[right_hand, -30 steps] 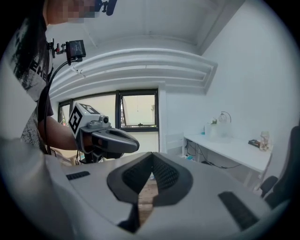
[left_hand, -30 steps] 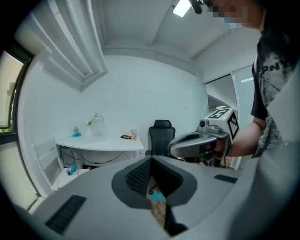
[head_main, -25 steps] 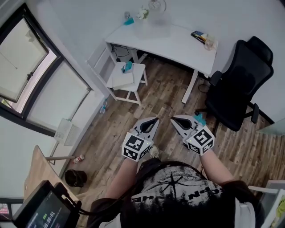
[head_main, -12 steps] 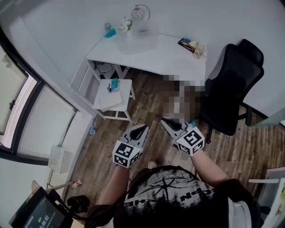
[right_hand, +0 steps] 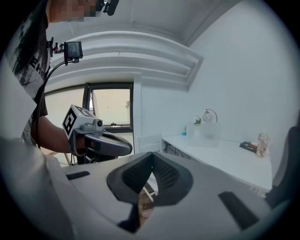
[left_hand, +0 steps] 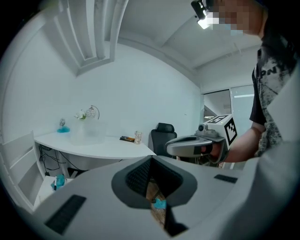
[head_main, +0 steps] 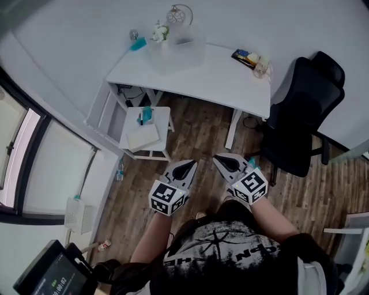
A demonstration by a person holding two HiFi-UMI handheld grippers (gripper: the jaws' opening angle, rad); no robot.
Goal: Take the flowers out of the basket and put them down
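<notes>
White is most of what we see: a white worktop [head_main: 222, 75] against a pale wall, with a see-through basket [head_main: 179, 55] standing near its back edge. The flowers [head_main: 158, 31], small and pale, show at the basket's far left corner. They are so tiny in every view that we cannot tell whether their stems stand inside the basket or just behind it. A thin wire hoop [head_main: 177, 12] rises near them. The few small things [head_main: 253, 57] at the worktop's right end are too small for us to name.

A black chair [head_main: 302, 115] stands at that end, and a little white stool [head_main: 144, 131] sits in front of the worktop on the wooden floor [head_main: 199, 135]. A dark screen [head_main: 49, 271] is cut off by the lower left corner.

We hold both forearms forward from the body. The left gripper [head_main: 190, 166] and the right gripper [head_main: 220, 159] sit side by side above the floor, well apart from the worktop, pointing toward it and tipped slightly down. The jaws of each are closed together with nothing between them.
</notes>
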